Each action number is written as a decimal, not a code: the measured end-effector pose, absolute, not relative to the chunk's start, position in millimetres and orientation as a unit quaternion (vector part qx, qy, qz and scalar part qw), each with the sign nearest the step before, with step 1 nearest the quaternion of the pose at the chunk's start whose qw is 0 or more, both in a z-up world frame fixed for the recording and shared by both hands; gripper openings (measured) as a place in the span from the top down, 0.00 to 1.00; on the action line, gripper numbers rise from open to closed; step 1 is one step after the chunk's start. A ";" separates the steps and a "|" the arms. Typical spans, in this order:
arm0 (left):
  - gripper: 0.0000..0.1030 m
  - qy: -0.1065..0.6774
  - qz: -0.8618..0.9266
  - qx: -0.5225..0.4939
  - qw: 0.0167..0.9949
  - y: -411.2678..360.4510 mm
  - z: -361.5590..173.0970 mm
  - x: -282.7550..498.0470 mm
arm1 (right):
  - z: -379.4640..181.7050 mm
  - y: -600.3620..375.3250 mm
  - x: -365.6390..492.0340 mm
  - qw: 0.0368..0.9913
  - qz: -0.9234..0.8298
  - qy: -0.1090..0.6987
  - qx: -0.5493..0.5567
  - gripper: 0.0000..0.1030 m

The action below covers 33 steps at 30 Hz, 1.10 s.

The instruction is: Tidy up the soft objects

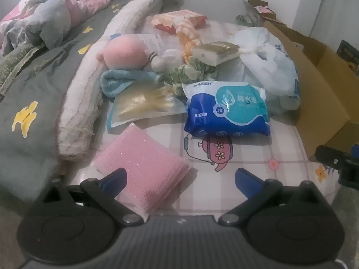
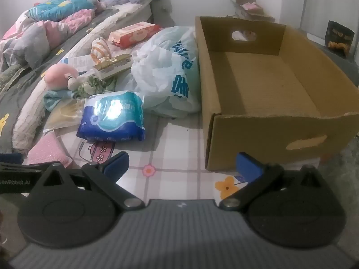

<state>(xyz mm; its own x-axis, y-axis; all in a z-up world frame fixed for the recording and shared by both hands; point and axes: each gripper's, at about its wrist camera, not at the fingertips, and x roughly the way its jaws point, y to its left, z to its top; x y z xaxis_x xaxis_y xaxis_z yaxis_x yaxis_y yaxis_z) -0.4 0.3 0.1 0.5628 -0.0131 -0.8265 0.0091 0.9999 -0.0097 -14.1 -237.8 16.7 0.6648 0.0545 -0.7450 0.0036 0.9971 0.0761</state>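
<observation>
Soft things lie piled on a flower-print sheet point(image 1: 246, 157). A folded pink cloth point(image 1: 143, 170) lies nearest, partly between the wide jaws of my open left gripper point(image 1: 180, 177), untouched. Behind it lie a blue wipes pack point(image 1: 226, 109), a yellow-filled clear bag point(image 1: 143, 103), a pink plush point(image 1: 128, 53) on a light blue cloth point(image 1: 121, 79), and a white plastic bag point(image 1: 269, 62). My right gripper point(image 2: 182, 164) hangs open over the bare sheet, beside an empty cardboard box point(image 2: 264, 85). The wipes pack point(image 2: 113, 116) sits left of it.
Rumpled quilts point(image 1: 44, 22) and a grey blanket with yellow shapes point(image 1: 27, 103) cover the left side. A red wipes pack point(image 2: 134, 33) and a tissue box point(image 2: 112, 65) lie farther back. Small cartons point(image 2: 249, 6) and a dark snack bag point(image 2: 340, 38) stand by the wall.
</observation>
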 end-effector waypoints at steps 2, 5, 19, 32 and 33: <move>0.01 0.467 -0.008 -0.001 0.884 -0.2 0.4 -2.2 | 16.3 -237.7 -15.1 0.913 0.012 0.406 0.032 0.01; 0.02 0.468 -0.009 0.002 0.884 -7.7 -7.6 -6.1 | 17.1 -238.7 -12.3 0.911 0.010 0.410 0.034 0.01; 0.03 0.487 -0.011 -0.007 0.873 1.1 -8.5 4.3 | 20.6 -230.7 -8.2 0.911 0.015 0.411 0.011 0.01; 0.03 0.484 -0.010 -0.006 0.875 3.2 -6.5 5.9 | 19.6 -228.3 -4.8 0.909 0.016 0.416 0.009 0.01; 0.03 0.484 -0.010 -0.006 0.875 3.1 -6.4 5.8 | 19.3 -228.1 -4.4 0.909 0.015 0.416 0.009 0.01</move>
<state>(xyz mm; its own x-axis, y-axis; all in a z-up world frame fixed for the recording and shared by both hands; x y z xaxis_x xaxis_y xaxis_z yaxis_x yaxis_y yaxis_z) 5.8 3.1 -6.4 0.5311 -0.0233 -0.8470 0.0116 0.9997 -0.0203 -4.4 -228.1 19.3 0.6536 0.0358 -0.7560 -0.0204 0.9994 0.0297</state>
